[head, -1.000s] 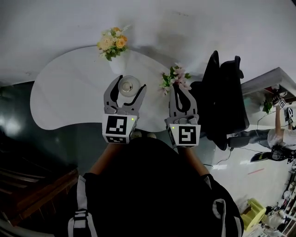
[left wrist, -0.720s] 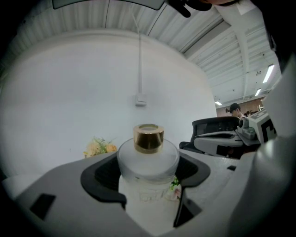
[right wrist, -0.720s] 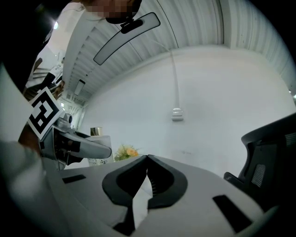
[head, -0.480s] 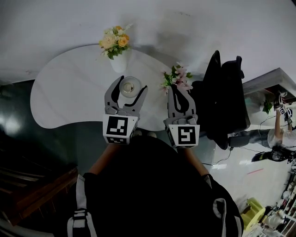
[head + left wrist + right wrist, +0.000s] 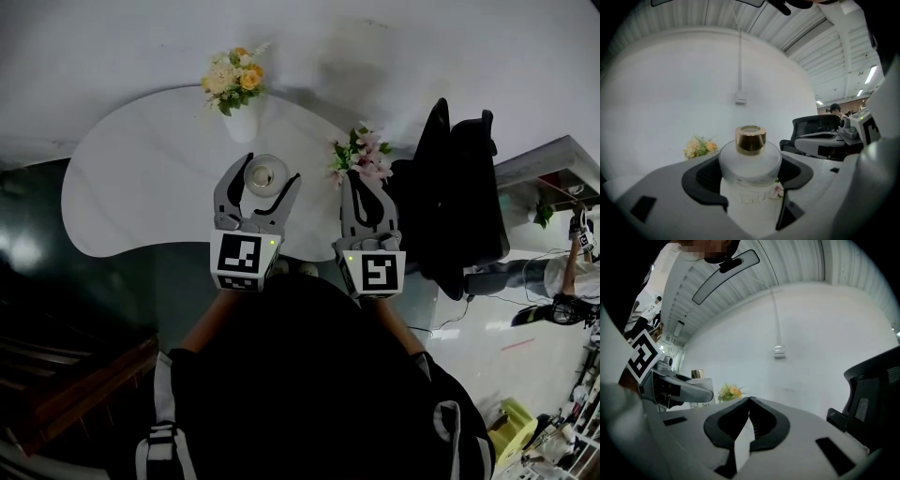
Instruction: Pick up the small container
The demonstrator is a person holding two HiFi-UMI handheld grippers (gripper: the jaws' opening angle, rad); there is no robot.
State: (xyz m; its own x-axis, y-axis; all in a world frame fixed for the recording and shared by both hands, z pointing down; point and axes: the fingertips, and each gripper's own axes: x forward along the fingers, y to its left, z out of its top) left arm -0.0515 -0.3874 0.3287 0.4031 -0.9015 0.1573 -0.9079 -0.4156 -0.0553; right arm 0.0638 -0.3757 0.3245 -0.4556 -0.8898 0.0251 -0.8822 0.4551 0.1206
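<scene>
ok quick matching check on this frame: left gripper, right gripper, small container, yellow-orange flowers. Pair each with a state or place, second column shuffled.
Column one:
1. left gripper
2. right gripper
3. small container
4. yellow-orange flowers

Column two:
A. jaws together, nothing between them
B. at the far edge of the white table, near the wall
C. jaws apart, one on each side of the container
D. upright on the table, frosted body, gold cap

Pairs: 1-C, 2-A, 3-D, 4-B
</scene>
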